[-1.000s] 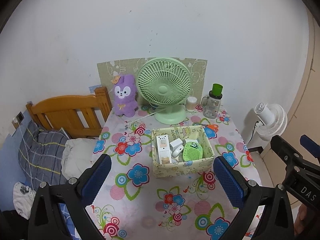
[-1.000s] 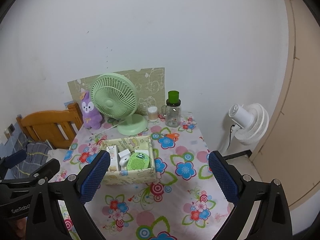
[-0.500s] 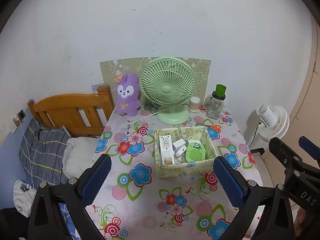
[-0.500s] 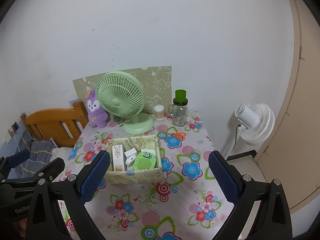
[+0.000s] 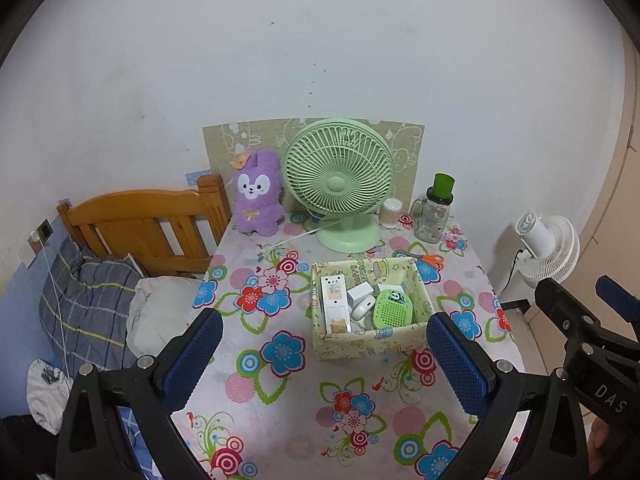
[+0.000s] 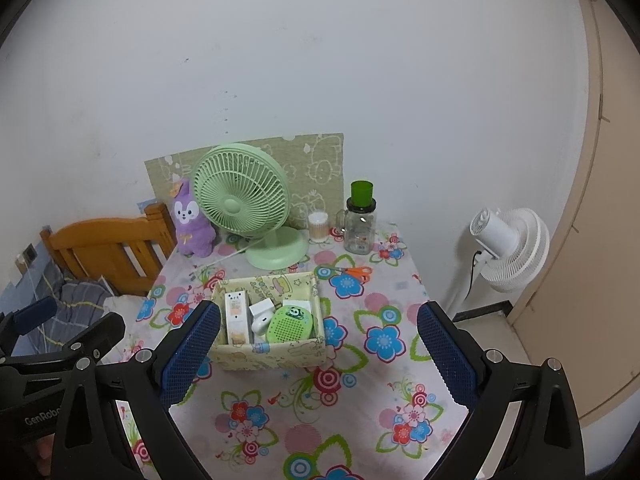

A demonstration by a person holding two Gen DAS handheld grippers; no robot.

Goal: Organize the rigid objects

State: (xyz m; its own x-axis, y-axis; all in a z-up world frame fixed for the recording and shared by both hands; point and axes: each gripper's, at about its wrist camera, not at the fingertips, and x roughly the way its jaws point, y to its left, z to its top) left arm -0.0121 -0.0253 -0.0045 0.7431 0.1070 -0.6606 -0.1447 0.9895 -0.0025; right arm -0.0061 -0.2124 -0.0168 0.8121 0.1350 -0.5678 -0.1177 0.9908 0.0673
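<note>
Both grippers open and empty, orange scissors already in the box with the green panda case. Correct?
Not quite: the orange scissors lie on the tablecloth behind the box, not inside it, as the right wrist view shows. The green panda case is in the box, and the left gripper and right gripper are open and empty.

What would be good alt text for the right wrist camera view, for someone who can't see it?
An open right hand-held gripper with blue pads hangs above a flower-patterned tablecloth, framing a pale yellow fabric box that holds a round green perforated case and small white items. Behind the box stand a mint green desk fan and a purple plush bunny.
</note>
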